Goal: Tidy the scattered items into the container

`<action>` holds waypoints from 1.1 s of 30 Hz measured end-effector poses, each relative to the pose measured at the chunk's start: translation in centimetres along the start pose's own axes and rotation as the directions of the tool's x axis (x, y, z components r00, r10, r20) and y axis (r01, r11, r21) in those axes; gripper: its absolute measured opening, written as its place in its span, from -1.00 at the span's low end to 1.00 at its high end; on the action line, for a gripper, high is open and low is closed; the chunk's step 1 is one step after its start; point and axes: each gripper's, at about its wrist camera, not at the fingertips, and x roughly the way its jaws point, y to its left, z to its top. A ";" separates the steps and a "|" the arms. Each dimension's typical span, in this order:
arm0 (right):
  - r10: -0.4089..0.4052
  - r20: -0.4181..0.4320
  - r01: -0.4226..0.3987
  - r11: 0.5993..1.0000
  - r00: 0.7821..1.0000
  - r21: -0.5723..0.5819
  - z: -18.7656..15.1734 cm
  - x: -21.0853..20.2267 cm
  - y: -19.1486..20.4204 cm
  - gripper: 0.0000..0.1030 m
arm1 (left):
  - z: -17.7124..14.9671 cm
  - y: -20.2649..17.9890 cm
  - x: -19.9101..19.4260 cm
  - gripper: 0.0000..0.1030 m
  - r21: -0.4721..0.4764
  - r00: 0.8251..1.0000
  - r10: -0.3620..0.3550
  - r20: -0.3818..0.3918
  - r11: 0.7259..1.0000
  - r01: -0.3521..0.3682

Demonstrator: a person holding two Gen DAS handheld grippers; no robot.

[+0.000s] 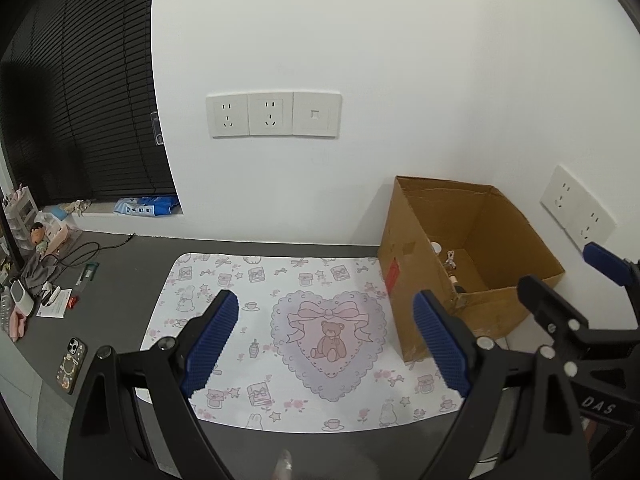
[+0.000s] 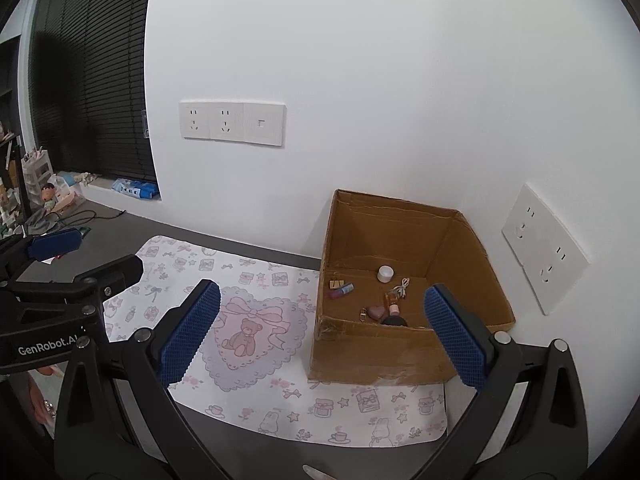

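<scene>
Phone [image 1: 71, 365] lower left on dark desk; my left gripper [image 1: 326, 346] fingers apart, nothing between, over teddy-bear mat [image 1: 280, 408] at centre; my right gripper [image 2: 328, 332] fingers apart, empty; cardboard box [image 2: 360, 360] right of centre, white jar [image 2: 385, 273], pink heart [image 2: 377, 311] and other small items inside

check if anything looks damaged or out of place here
The cardboard box is worn: ragged top rim and a crumpled near-left corner. The small items lie inside it, and the printed mat is bare.

White wall [image 1: 360, 40] with sockets [image 1: 272, 114], black blinds [image 1: 80, 100], dark desk [image 1: 120, 280]
</scene>
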 end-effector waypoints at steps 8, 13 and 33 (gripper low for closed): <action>0.001 -0.009 -0.001 1.000 1.000 0.026 0.3 0.3 0.1 1.00 | 0.5 0.6 -0.1 0.72 0.010 1.000 0.000 -0.004 1.000 0.000; -0.005 -0.017 0.006 0.999 1.000 0.050 0.5 0.0 0.1 1.00 | 0.8 0.6 -0.7 0.72 0.024 1.000 0.006 0.004 1.000 -0.006; -0.020 -0.047 0.025 0.994 0.999 0.107 1.2 -3.2 0.1 1.00 | 1.1 0.3 -3.9 0.72 0.045 1.000 0.010 0.020 0.999 -0.011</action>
